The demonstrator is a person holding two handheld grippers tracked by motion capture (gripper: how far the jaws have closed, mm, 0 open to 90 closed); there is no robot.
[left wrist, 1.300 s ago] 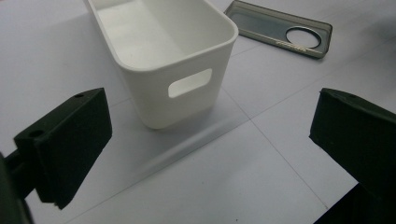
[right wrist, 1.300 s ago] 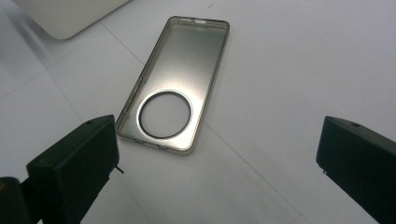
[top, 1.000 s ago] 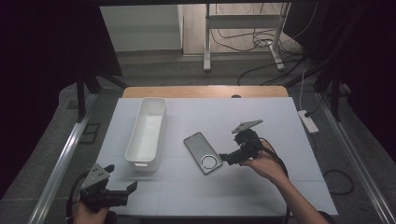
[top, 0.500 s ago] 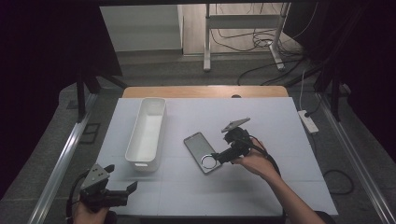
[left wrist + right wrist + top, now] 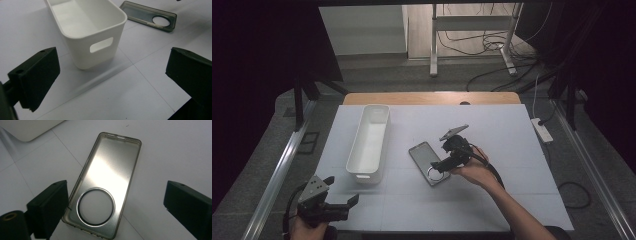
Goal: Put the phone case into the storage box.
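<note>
Your right gripper (image 5: 438, 167), jaws wide but just closing slightly, straddles the case (image 5: 105, 187); bin (image 5: 368, 142) at nine o'clock.

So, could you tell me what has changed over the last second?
The right gripper has slid leftward to the ringed end of the phone case, its jaws just starting to close either side of it, not yet pressing. The case, white bin and left gripper stayed put.

Phone case (image 5: 428, 162) lies on the table (image 5: 512, 130), right of the bin (image 5: 368, 142)
</note>
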